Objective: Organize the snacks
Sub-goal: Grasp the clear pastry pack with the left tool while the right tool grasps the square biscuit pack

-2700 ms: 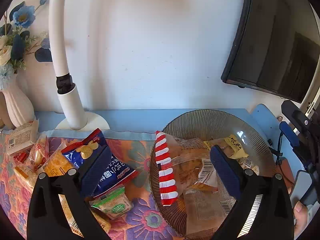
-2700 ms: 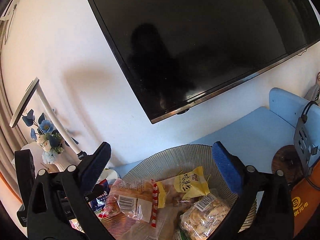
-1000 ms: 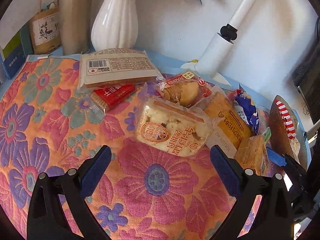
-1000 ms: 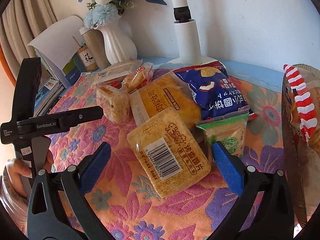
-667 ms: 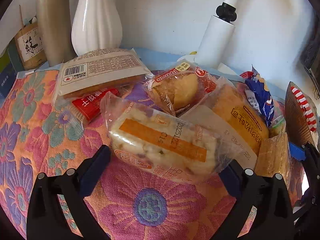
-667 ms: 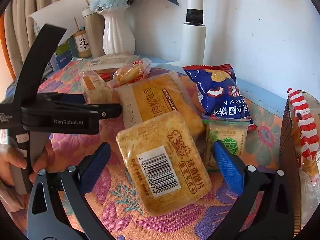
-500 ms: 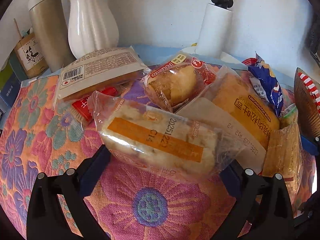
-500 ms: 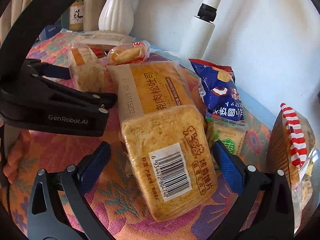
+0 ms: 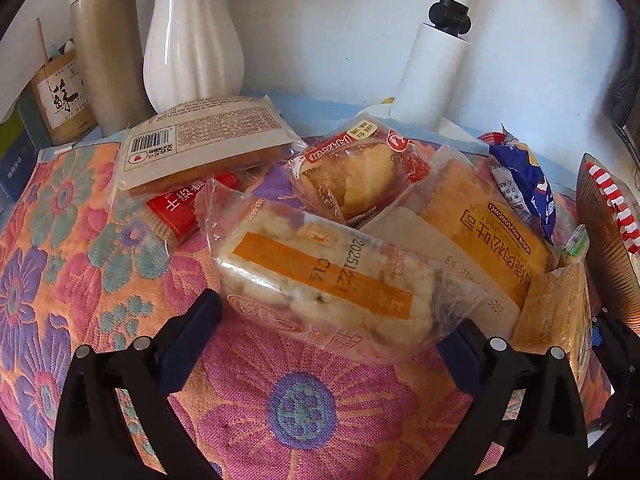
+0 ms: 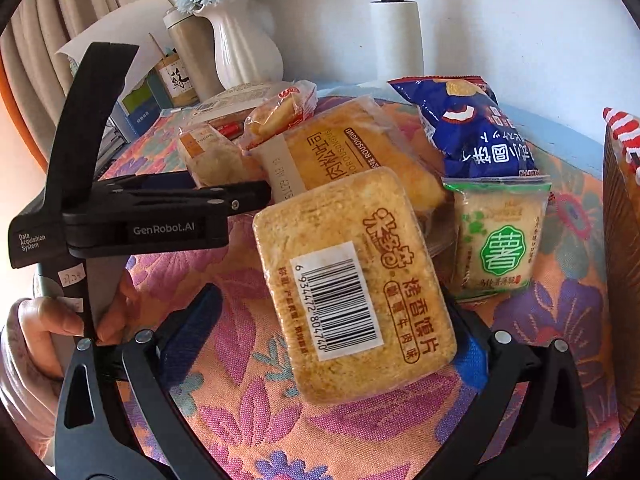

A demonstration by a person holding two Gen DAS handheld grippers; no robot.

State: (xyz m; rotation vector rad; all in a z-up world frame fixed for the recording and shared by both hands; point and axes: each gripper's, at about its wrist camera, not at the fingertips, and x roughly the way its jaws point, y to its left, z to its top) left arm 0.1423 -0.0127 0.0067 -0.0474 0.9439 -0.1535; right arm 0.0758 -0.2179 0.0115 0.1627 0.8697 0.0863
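A plain white wall [image 9: 340,20] stood behind the worktop's floral cloth [image 9: 280,400]; beige curtains [image 10: 60,12] hung at left, sunlit.

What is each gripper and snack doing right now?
Left gripper: open, straddling the orange-striped cake pack.
Right gripper: open, straddling the barcode bun pack.
Blue chip bag: sealed, lying on the floral cloth.
Green cracker pack: sealed, propped up.

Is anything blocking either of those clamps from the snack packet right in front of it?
Nothing visible. The left gripper is open around the clear-wrapped cake with the orange stripe, and the right gripper is open around the toasted bun slice packet with the barcode. Other packets lie behind and beside them, not in between.
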